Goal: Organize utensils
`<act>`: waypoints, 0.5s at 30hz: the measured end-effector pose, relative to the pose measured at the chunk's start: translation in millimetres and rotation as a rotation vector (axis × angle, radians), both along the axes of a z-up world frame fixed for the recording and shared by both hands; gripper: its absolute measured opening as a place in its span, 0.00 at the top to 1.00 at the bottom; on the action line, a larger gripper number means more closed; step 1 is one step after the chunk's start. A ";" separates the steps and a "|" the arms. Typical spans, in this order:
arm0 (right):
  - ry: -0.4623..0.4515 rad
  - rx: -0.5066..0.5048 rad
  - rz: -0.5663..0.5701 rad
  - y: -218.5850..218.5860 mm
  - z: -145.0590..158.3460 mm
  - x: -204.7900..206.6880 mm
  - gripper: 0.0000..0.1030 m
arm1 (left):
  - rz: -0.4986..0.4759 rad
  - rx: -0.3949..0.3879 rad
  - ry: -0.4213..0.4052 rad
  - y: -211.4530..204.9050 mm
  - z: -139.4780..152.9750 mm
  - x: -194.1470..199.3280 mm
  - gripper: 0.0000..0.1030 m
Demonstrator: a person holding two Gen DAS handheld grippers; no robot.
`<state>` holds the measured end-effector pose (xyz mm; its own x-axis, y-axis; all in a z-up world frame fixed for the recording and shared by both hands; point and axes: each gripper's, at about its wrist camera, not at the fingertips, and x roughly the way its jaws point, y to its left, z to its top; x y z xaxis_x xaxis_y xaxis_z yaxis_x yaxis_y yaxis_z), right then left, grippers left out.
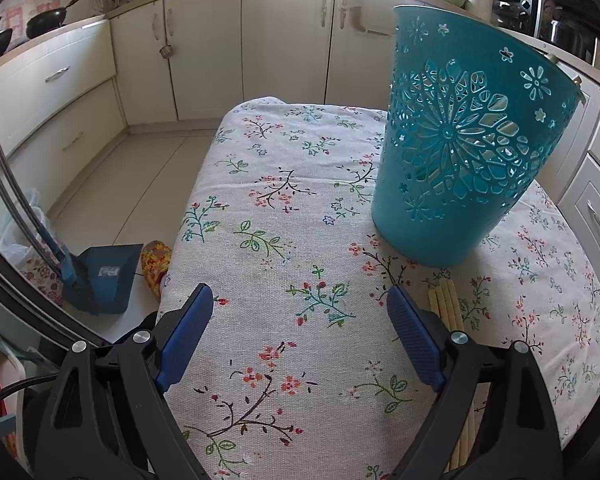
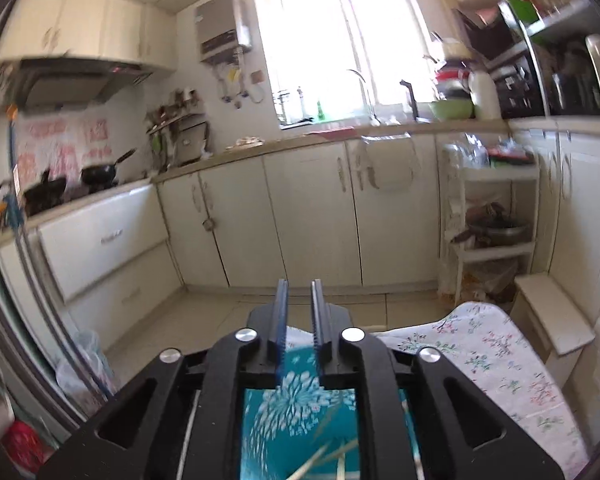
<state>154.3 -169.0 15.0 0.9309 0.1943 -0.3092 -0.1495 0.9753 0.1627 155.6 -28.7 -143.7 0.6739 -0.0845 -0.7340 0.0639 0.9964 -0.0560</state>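
A teal openwork plastic basket (image 1: 460,152) stands on the table's floral cloth (image 1: 284,184), at the right. A bundle of pale wooden chopsticks (image 1: 446,304) lies on the cloth just in front of the basket, beside my left gripper's right finger. My left gripper (image 1: 300,294) hovers over the cloth, wide open and empty. In the right wrist view my right gripper (image 2: 299,286) is above the basket (image 2: 296,412) and points out toward the kitchen cabinets. Its jaws stand a narrow gap apart with nothing between them. Several chopsticks (image 2: 320,460) lean inside the basket below it.
A blue dustpan and brush (image 1: 104,276) stand on the floor left of the table, next to a patterned slipper (image 1: 156,264). Cabinets line the far wall. A white shelf cart (image 2: 492,208) and a step stool (image 2: 552,320) are beyond the table's right end.
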 end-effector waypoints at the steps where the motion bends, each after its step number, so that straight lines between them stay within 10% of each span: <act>1: -0.001 -0.017 0.011 2.7 0.4 -4.0 0.86 | 0.002 -0.001 0.001 0.2 -0.3 0.3 0.18; 9: 0.036 -0.082 0.073 4.2 -21.3 -79.8 0.81 | 0.012 0.001 0.009 1.0 -1.0 2.1 0.18; 15: 0.380 -0.014 0.035 -23.8 -110.7 -109.6 0.82 | 0.012 0.009 0.011 -0.2 -2.8 3.5 0.18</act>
<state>44.7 -192.9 -95.7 0.7421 0.2169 -0.6343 -0.1142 0.9733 0.1991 159.0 -29.0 -146.4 0.6664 -0.0693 -0.7424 0.0512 0.9976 -0.0473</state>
